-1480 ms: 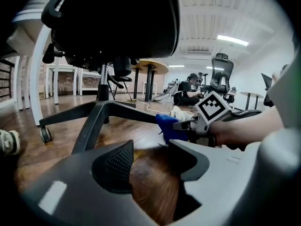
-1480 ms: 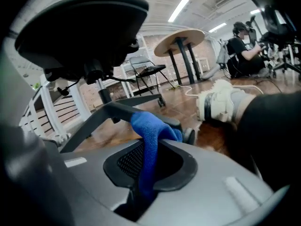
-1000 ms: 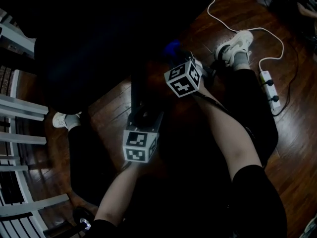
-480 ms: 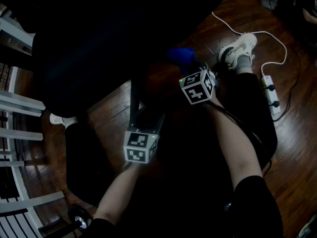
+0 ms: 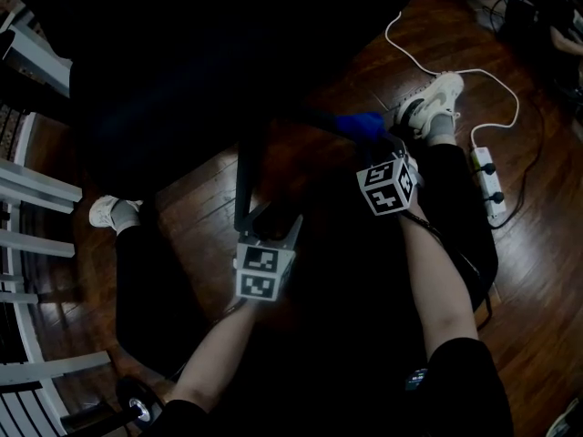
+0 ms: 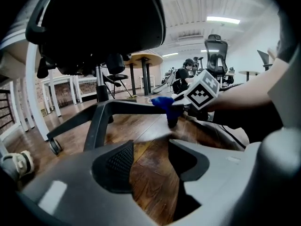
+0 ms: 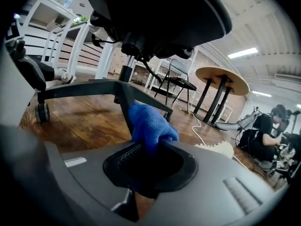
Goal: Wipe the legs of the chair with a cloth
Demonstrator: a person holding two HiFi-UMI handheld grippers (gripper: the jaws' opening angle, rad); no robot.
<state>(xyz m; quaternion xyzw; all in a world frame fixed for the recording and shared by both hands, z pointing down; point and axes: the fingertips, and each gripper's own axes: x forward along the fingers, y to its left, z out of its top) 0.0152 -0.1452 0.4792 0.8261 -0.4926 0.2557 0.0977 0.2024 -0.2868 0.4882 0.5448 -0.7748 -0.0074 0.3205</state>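
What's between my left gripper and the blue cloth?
Only bare wooden floor separates left gripper and blue cloth; the left gripper view shows it.

Dark wooden floor, white power strip near the right edge, white cable looping across the boards, round table on black legs, white slatted rack at left, seated person in the background.

Your left hand-held gripper sits low on the near side of the chair base. One leg is just ahead and left of its jaws, and only floor lies between them. Your right hand-held gripper is farther forward and to the right, with the cloth in its jaws. The cloth seems to rest on the outer end of another leg, though the head view is dark there. The power strip lies on the floor to the right of your right shoe.
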